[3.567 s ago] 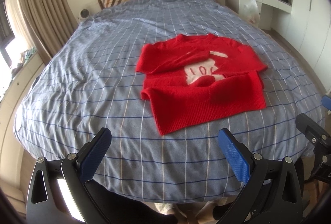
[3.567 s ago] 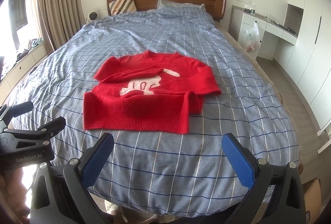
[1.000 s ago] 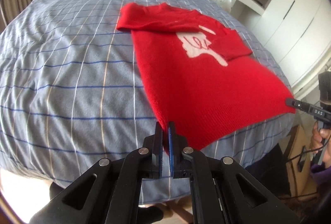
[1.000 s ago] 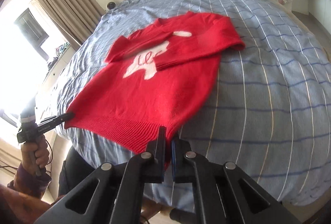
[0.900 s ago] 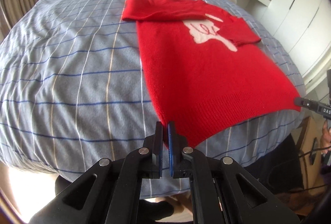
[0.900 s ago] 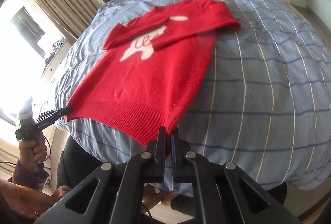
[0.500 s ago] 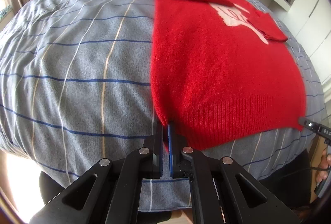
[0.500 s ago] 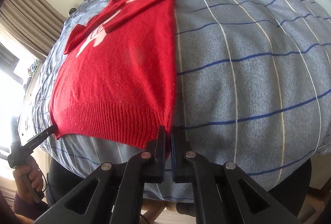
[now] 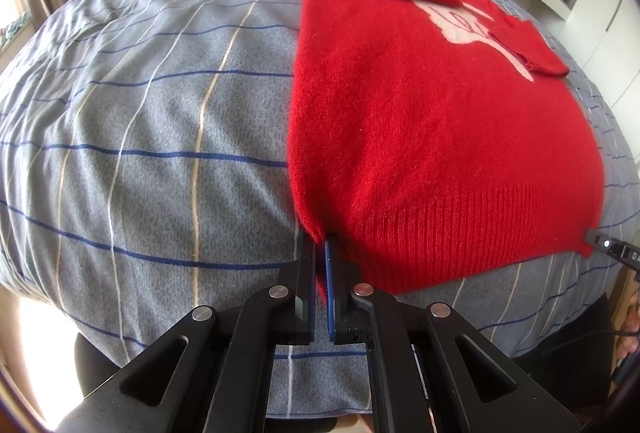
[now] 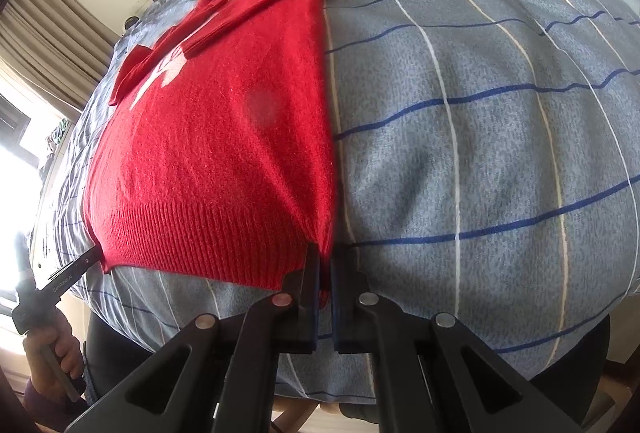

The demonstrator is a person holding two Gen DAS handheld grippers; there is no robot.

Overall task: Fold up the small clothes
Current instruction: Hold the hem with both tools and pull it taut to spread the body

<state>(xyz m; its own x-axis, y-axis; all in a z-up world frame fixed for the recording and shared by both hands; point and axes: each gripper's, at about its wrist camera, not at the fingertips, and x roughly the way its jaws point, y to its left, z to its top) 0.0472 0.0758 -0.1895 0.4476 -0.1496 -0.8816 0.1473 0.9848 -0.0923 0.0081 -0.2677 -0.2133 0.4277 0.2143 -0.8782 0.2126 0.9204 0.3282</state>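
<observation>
Currently: red knit sweater flat on checked duvet, sleeves folded in. Left gripper and right gripper each pinch a hem corner, jaws clamped. Step: hem fold. Next, likely: carry hem toward collar, evenly.

The red sweater is fuzzy knit with a ribbed hem; the bed cover is matt mottled cloth; the left tool is matt black plastic.
</observation>
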